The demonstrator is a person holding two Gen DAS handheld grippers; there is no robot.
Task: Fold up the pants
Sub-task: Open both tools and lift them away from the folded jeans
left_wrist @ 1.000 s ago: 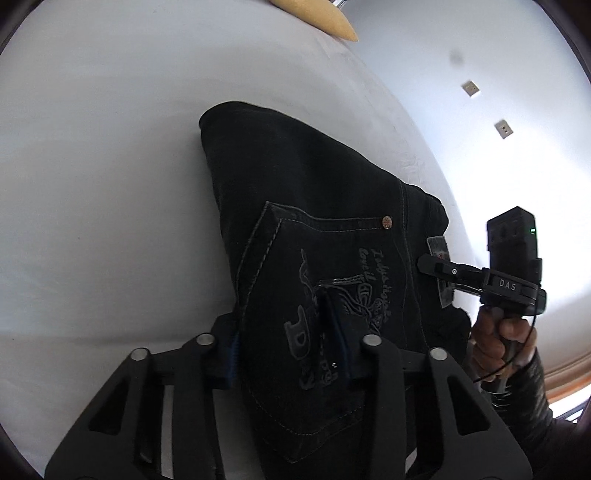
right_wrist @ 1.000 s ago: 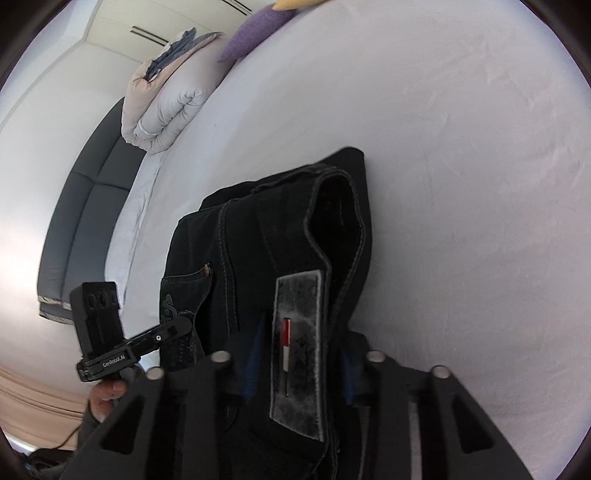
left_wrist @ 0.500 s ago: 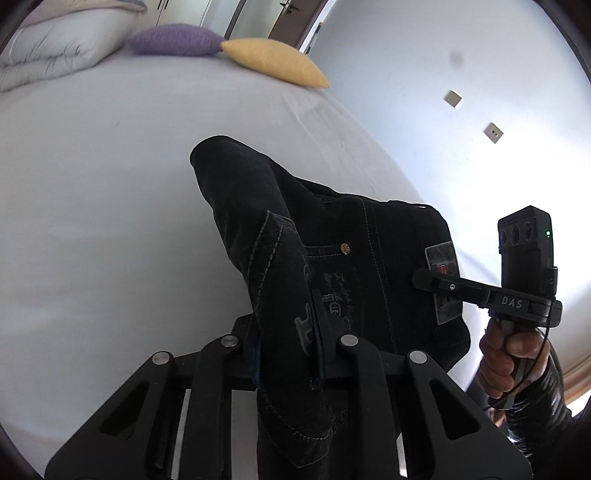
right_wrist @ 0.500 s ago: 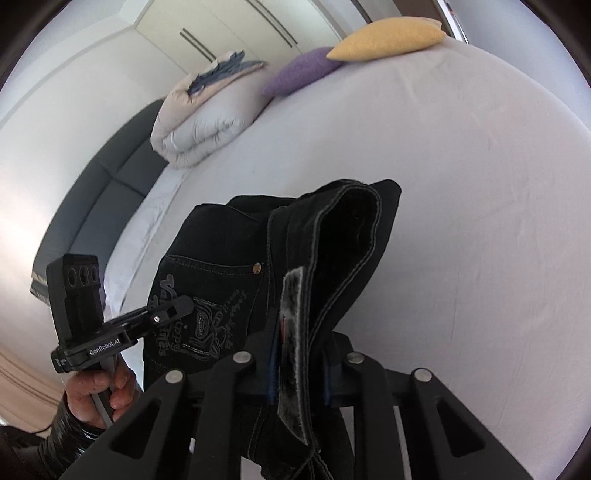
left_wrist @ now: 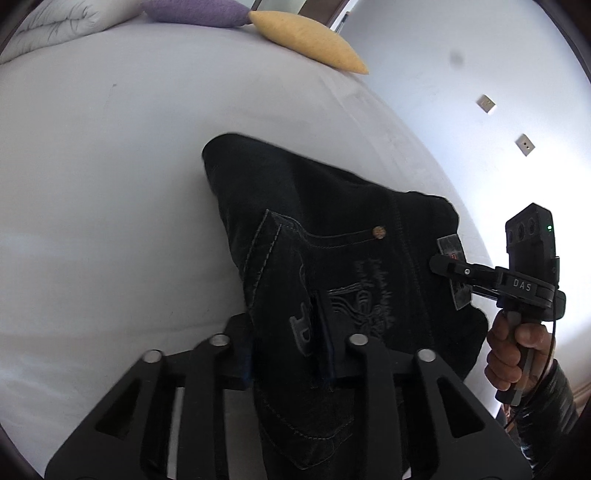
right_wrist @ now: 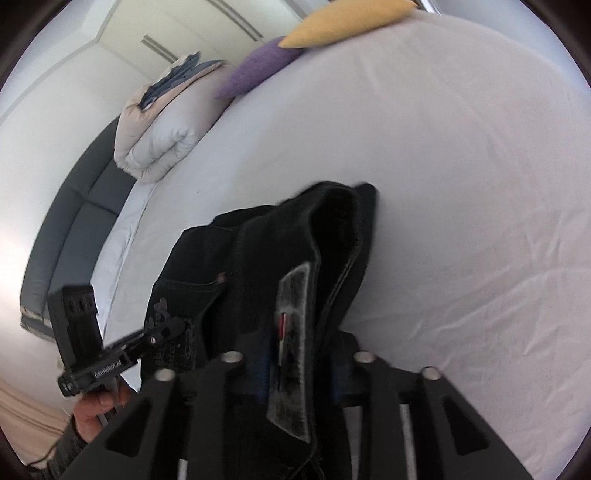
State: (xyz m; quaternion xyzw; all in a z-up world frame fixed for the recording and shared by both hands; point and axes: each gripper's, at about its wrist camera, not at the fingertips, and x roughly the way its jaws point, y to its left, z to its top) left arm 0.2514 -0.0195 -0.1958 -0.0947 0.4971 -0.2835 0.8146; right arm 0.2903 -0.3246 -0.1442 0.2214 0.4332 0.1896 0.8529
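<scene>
Black jeans (left_wrist: pixel 332 229), folded into a thick bundle, rest on the white bed with a back pocket and its rivet facing up. My left gripper (left_wrist: pixel 286 347) has the pocket fabric between its jaws, which are opening. The right gripper (right_wrist: pixel 297 354) has the waistband with the grey patch (right_wrist: pixel 291 332) standing between its jaws, and these are opening too. In the left wrist view the right gripper (left_wrist: pixel 443 266) sits at the jeans' right edge with a hand on its handle. The left gripper (right_wrist: pixel 173 328) shows at the jeans' left edge in the right wrist view.
The white sheet (left_wrist: pixel 110 184) spreads widely around the jeans. A yellow cushion (left_wrist: pixel 306 37) and a purple cushion (left_wrist: pixel 192 13) lie at the far end. A rolled duvet (right_wrist: pixel 162 129) sits beside a dark padded panel (right_wrist: pixel 74 221). A white wall with two sockets (left_wrist: pixel 524 144) runs on the right.
Both grippers have carried the jeans across the bed toward the cushions. Each pair of jaws pinched narrower half a second ago and stands wider now, and the raised fabric has sunk.
</scene>
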